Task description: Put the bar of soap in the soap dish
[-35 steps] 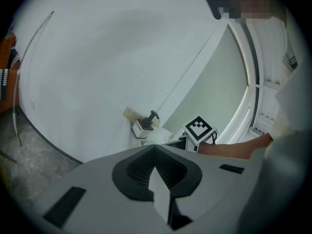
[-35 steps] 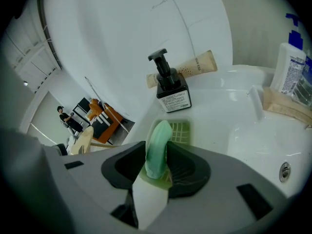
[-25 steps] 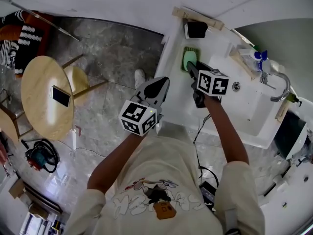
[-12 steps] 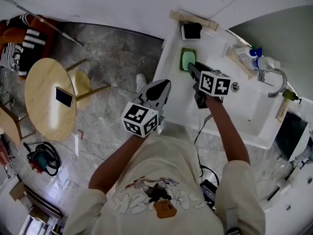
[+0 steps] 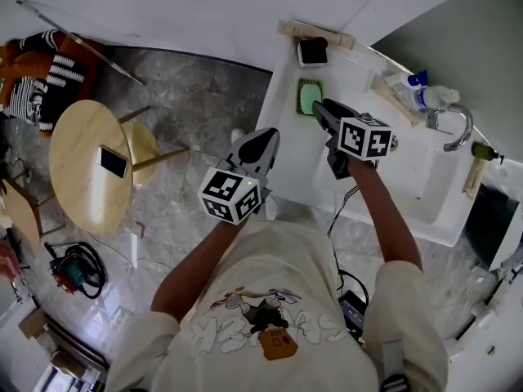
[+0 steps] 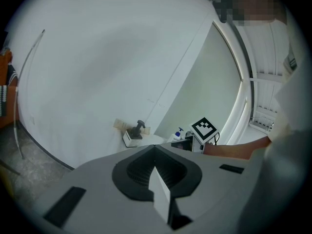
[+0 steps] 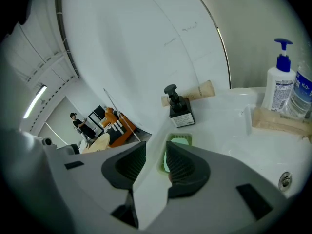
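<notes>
A pale mint bar of soap (image 5: pixel 310 100) lies in the green soap dish (image 5: pixel 303 85) on the white counter, left of the basin. My right gripper (image 5: pixel 320 111) hovers just on the near side of the dish, open, with nothing between its fingers. In the right gripper view the dish (image 7: pixel 163 165) and the soap (image 7: pixel 179 141) show through the gap between the jaws of the right gripper (image 7: pixel 155 152). My left gripper (image 5: pixel 260 144) hangs off the counter's edge over the floor, shut and empty; in its own view the left gripper (image 6: pixel 155 167) points at the white wall.
A black pump bottle (image 5: pixel 311 51) stands behind the dish, by the wall. A white bottle with a blue pump (image 5: pixel 425 93) and a chrome tap (image 5: pixel 456 126) stand by the basin (image 5: pixel 421 182). A round wooden table (image 5: pixel 69 149) with a phone stands on the floor at left.
The right gripper has drawn back slightly from the soap dish, toward the basin side. The soap stays in the dish. The left gripper has hardly moved.
</notes>
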Motion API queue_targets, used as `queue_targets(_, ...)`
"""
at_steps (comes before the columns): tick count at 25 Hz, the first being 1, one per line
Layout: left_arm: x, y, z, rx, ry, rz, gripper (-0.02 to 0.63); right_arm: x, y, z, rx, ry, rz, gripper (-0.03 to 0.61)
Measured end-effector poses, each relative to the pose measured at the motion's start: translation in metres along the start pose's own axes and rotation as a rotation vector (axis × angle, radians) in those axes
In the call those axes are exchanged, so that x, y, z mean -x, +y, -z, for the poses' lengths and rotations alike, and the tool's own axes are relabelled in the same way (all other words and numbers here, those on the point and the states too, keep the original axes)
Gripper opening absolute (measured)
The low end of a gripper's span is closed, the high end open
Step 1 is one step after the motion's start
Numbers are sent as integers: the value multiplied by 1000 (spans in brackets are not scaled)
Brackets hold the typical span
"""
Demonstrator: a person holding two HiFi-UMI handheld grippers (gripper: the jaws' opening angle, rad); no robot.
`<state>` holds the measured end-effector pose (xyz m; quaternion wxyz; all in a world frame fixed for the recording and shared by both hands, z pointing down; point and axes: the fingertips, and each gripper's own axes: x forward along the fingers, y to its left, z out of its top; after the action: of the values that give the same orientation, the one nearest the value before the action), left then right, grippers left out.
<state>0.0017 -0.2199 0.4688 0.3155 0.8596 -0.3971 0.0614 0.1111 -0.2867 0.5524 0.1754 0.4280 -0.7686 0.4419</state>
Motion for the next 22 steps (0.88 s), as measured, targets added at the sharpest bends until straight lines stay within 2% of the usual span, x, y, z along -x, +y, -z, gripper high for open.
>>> queue_targets(2,2,0,-5,-8,-13,-12,8,9,3,-5,3,-21,-8,118)
queue_targets(4,6,-2,-9,-11,-26,-22,8,21,6,-9,-8,-36,-16,9)
queue_targets(15,36,-13,-30,-29,-91,-61,8,94,60,-31,21,-150,-161,8)
queue_targets(17,44,-16,-32,-33,-98,-68,8,107,67,-29,-6,-164,-186,8)
queue_targets(20,50,-20,-39,-41,-121,-76,9,121,76,-27,-116,-170,-252,8)
queue_targets(22,56,-23,-43,-39,-140,-81,9,130,81,-24,-151,-182,-276,8)
